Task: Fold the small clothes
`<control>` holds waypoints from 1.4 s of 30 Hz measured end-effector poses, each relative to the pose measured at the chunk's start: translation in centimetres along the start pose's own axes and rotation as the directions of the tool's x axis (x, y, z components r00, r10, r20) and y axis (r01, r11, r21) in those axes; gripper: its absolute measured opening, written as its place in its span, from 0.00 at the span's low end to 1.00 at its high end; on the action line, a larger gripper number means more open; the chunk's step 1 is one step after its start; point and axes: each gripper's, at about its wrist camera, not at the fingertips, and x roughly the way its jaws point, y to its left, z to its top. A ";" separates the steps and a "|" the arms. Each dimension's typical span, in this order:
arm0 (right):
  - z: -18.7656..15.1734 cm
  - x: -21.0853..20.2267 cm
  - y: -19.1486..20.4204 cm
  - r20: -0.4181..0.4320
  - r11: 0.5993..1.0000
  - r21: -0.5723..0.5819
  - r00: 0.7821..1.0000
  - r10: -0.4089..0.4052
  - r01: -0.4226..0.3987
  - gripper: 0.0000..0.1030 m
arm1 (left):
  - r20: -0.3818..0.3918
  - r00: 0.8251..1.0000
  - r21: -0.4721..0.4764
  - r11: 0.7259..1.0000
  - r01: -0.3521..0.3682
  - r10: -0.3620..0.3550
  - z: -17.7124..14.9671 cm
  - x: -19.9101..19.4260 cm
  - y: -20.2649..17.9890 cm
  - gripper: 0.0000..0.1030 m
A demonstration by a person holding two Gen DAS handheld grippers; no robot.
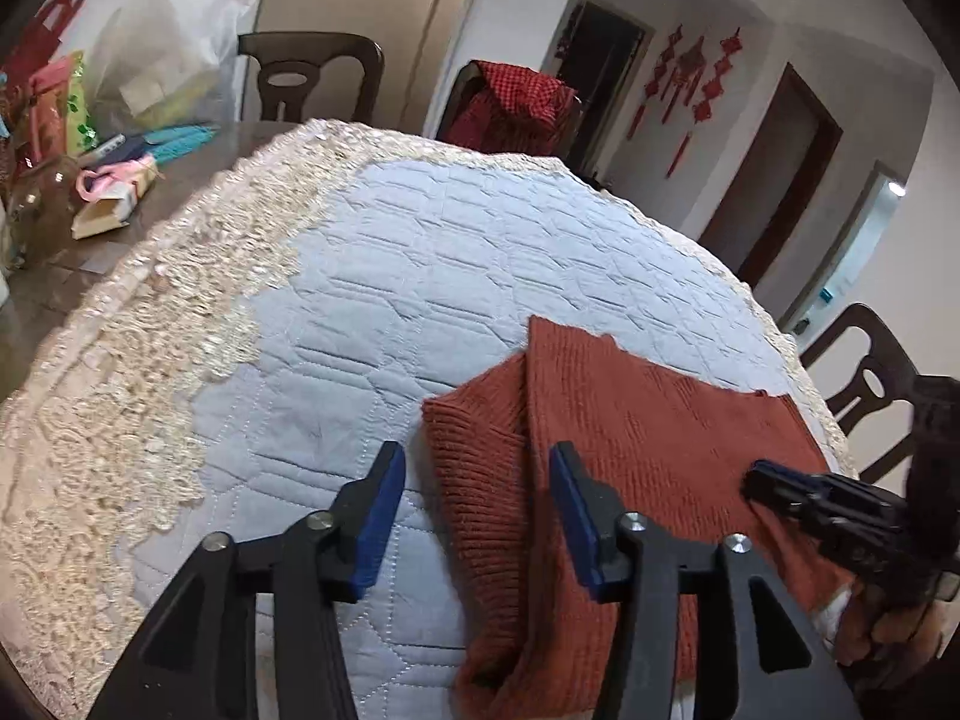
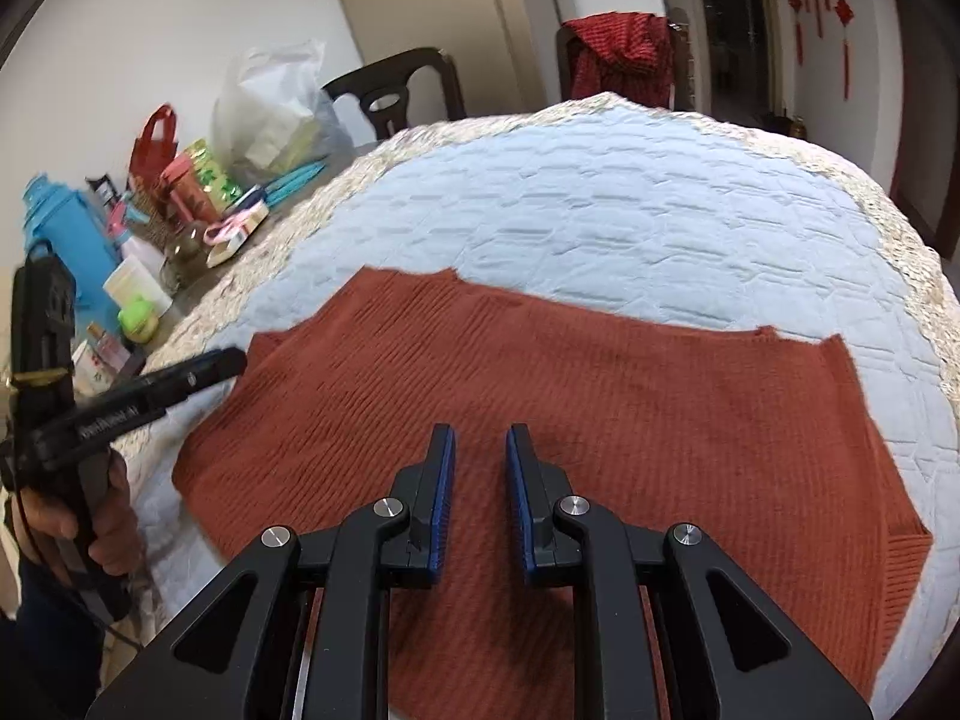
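Observation:
A rust-red ribbed knit garment point(image 2: 540, 396) lies spread on the light blue quilted cloth point(image 2: 600, 210). In the left wrist view the garment point(image 1: 648, 420) has its left part folded over, with a ribbed edge at the left. My left gripper point(image 1: 474, 468) is open above that left edge, nothing between its blue pads. It also shows in the right wrist view point(image 2: 234, 360) at the garment's left side. My right gripper point(image 2: 480, 450) is open with a narrow gap, above the middle of the garment, and empty. It shows in the left wrist view point(image 1: 756, 480) over the garment's right part.
The quilted cloth has a cream lace border point(image 1: 180, 276). Bags, bottles and boxes point(image 2: 150, 228) crowd the table's far left. Dark wooden chairs point(image 1: 312, 78) stand around, one with a red garment point(image 1: 516, 108) on it. A chair point(image 1: 870, 372) stands at the right.

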 end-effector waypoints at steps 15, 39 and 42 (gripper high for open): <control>-0.5 -0.1 -1.0 0.002 0.999 0.033 1.000 0.010 -0.010 0.17 | -0.068 0.997 0.040 0.999 -0.026 0.028 -0.4 2.4 -1.7 0.53; -5.6 -3.2 0.4 -0.039 0.995 -0.050 0.996 0.081 -0.083 0.17 | -0.085 0.993 -0.020 0.997 0.078 -0.080 -2.4 0.1 -1.2 0.53; -6.0 -3.6 0.5 -0.036 0.995 -0.052 0.996 0.085 -0.087 0.17 | -0.076 0.994 -0.024 0.997 0.080 -0.081 -2.5 0.2 -1.3 0.53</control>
